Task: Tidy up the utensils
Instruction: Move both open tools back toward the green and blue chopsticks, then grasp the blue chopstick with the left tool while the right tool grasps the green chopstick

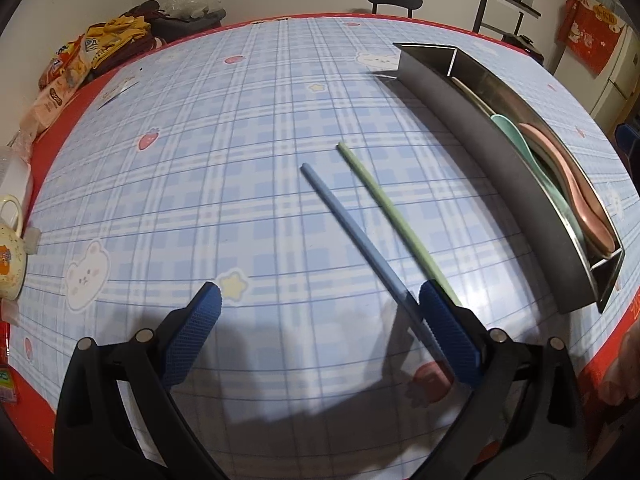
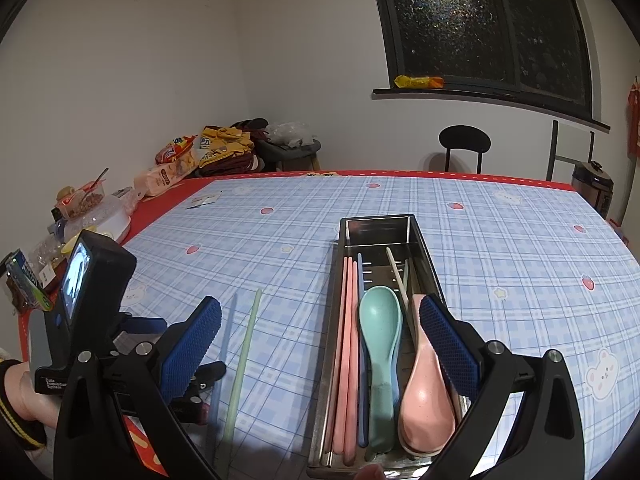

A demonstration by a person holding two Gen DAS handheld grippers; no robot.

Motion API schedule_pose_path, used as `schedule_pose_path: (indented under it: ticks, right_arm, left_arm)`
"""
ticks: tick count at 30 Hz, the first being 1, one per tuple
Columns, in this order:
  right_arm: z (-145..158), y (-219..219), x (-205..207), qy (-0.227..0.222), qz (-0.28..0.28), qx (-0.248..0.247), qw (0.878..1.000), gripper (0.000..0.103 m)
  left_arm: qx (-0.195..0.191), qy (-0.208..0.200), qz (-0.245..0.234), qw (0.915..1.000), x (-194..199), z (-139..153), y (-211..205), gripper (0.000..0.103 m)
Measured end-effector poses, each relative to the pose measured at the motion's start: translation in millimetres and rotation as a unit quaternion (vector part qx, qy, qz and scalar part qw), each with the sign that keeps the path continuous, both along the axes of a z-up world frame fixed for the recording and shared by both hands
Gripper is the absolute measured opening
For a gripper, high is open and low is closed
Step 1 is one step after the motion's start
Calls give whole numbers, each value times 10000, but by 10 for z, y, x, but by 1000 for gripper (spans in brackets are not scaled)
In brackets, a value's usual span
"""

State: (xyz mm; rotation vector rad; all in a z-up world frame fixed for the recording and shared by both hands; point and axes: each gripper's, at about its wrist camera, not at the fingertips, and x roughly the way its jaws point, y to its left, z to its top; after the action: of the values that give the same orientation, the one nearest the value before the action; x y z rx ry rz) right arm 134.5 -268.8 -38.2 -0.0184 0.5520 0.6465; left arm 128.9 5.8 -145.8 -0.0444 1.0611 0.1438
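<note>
The left tool (image 1: 320,332) is spread wide over the plaid worktop (image 1: 208,152) and grips nothing. A blue chopstick (image 1: 352,232) lies on the cloth and runs from ahead of the tool back to just inside its right-hand finger; whether it touches that pad is hard to tell, since the near end is blurred. A green chopstick (image 1: 396,216) lies just beside it on the far side, roughly parallel, passing behind the same finger. Further right of the tool sits a long steel tray (image 1: 508,184), its side wall turned toward the camera, with a teal spoon (image 1: 508,128) and a pink spoon (image 1: 560,160) showing over the rim.

The right tool (image 2: 320,340) is also fully open and empty, poised above the near end of the tray (image 2: 348,228). Between its fingers, inside the tray, lie pink chopsticks (image 2: 348,320) along the left wall, then a dark blue one, the teal spoon (image 2: 380,328) bowl up, and the pink spoon (image 2: 424,392) just under the right-hand finger. A cream chopstick (image 2: 396,272) rests slanted further in. To the left of this tool, outside the tray, the blue (image 2: 230,320) and green (image 2: 248,328) chopsticks lie on the worktop, with the left tool (image 2: 200,384) and a sleeved hand (image 2: 24,396) beyond them.
</note>
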Motion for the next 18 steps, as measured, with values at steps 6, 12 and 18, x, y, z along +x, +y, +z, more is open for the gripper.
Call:
schedule_pose_path:
  ticks: [6,12,18]
  right_arm:
    - [-23,15,9,7,2,-51,10000,97]
    - [-28,8,10,21,44,-11,10000,97]
    - [-19,-26,-22,115,327,283,9990,97]
  left_arm:
    - [19,74,-1,10000,-7,-42,-75,97]
    - [299,-41,-278,9992,-79,-9,-188,90]
    - [366,-111,-760,9964,-210,17,-209,82]
